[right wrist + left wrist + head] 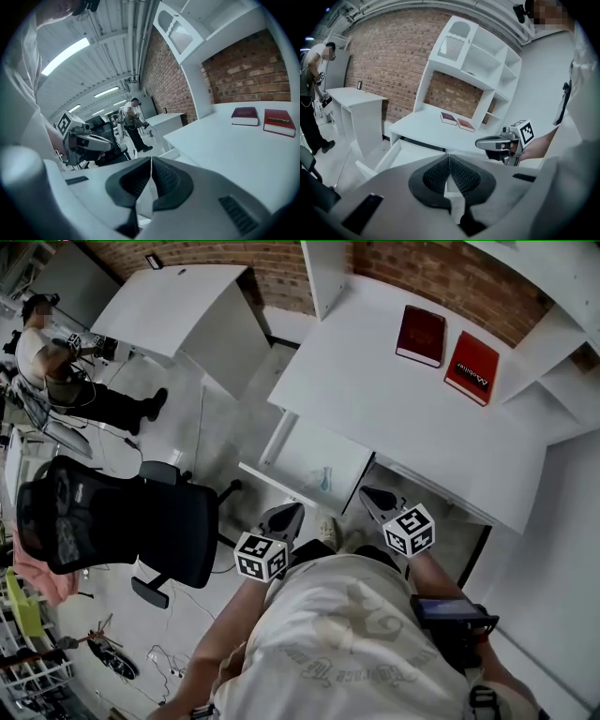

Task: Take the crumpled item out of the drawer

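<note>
The white desk's drawer stands pulled out, and a small pale crumpled item lies in it near its right side. My left gripper hovers just in front of the drawer's front edge and is shut with nothing in it. My right gripper hangs to the right of the drawer, below the desk's front edge, also shut and empty. In the left gripper view the pads meet, and the open drawer lies ahead on the left. In the right gripper view the pads also meet. The crumpled item shows only in the head view.
Two red books lie at the back of the white desk. A black office chair stands to the left of me. A second white desk and a person are at the far left.
</note>
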Motion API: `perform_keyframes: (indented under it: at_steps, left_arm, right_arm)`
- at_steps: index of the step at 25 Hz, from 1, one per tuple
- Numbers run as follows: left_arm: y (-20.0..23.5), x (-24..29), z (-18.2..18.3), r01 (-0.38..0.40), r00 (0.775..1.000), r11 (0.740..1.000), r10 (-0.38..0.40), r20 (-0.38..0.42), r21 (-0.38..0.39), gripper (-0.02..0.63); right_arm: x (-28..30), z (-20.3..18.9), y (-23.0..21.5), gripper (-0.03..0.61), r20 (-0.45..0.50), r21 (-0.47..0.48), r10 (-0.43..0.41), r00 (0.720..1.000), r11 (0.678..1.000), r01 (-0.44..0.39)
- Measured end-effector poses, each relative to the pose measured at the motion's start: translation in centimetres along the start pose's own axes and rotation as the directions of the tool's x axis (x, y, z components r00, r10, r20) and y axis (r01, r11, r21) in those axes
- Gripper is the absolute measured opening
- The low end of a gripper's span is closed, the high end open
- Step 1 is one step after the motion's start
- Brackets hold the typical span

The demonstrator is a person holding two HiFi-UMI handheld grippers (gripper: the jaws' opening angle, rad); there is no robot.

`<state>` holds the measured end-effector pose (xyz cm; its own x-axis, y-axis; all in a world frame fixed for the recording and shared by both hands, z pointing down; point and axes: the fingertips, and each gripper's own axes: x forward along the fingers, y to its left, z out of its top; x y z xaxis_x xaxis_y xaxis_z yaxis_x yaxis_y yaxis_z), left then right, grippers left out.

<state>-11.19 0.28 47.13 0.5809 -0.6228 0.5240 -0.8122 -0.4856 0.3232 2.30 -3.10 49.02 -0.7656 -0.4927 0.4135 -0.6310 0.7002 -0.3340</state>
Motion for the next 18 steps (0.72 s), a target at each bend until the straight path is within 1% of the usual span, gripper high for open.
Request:
perform_keyframes:
  at_steps: [9, 14, 18]
  left_arm:
    - [2.9, 3.3, 1.2, 0.093, 0.994, 0.995, -0.092, -0.060, 0.020, 0.021]
    - [3.9, 4.5, 1.3, 0.154, 0.984, 0.986, -0.147, -0.105, 0.058, 0.021]
    - [4.5, 5.7, 1.4, 0.199, 0.972, 0.978, -0.188, -0.144, 0.062, 0.021]
  right_arm:
    - [2.1, 0.7, -1.8, 0.025, -0.017, 0.028, -0.078, 0.997, 0.997, 0.079]
    - [3.0, 0.8, -2.2, 0.025, -0.034, 0.038, -0.113, 0.993, 0.993, 0.114]
    - [3.4, 0.6, -2.7, 0.025, -0.050, 0.048, -0.139, 0.989, 0.989, 0.142]
